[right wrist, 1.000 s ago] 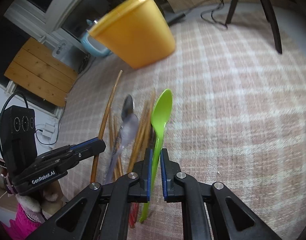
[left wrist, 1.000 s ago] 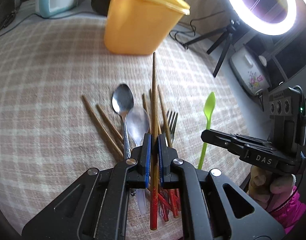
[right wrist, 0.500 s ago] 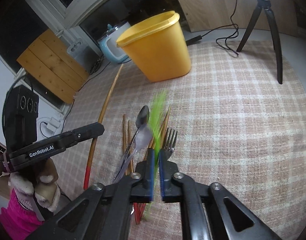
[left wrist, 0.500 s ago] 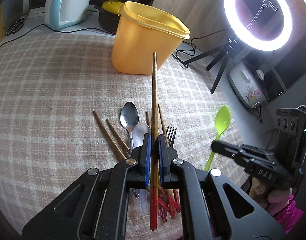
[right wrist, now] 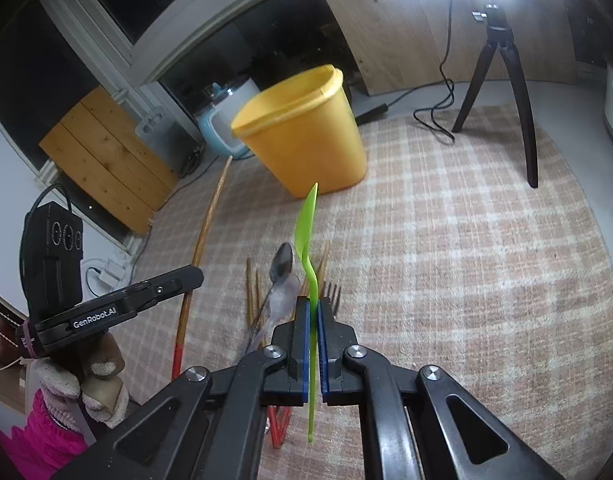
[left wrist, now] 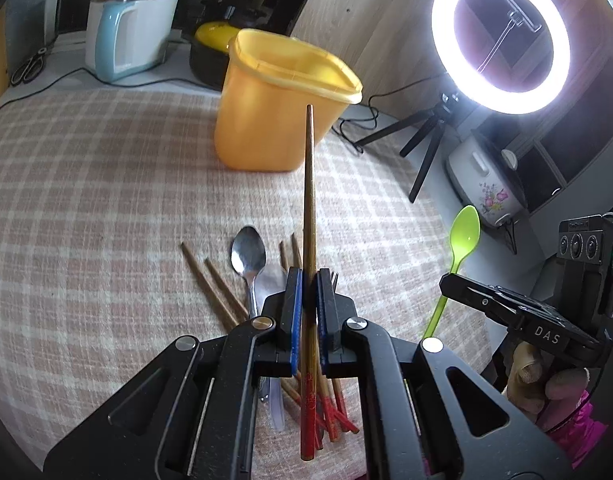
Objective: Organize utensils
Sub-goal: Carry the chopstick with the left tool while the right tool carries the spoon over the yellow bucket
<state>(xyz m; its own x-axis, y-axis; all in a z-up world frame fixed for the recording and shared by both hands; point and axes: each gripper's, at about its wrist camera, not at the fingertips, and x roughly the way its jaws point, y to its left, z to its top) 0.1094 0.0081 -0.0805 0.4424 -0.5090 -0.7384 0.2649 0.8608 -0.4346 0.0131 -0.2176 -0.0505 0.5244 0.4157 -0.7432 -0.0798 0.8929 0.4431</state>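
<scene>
Transport is the step in hand: each gripper has one utensil clear of the bench and faces the yellow tub (left wrist: 282, 108) at the far side. The left gripper (left wrist: 309, 316) is clamped tight on a long wooden chopstick (left wrist: 309, 208), gripped toward its red end, with the thin tip pointing at the tub. The right gripper (right wrist: 313, 344) is closed hard on the handle of a green plastic spoon (right wrist: 306, 232), bowl end forward and turned edge-on. The rest of the pile lies on the checked cloth of the bench (left wrist: 86, 200) below and just ahead of both grippers: more chopsticks (left wrist: 210, 280), a metal spoon (left wrist: 248, 252) and a fork (right wrist: 330, 292), all well short of the tub.

Next, by my reading, each utensil has to be carried forward and raised above the tub's rim, tipped so one end points down into the opening, then let go. Doing one at a time would keep the grippers from crowding each other over the narrow mouth.
</scene>
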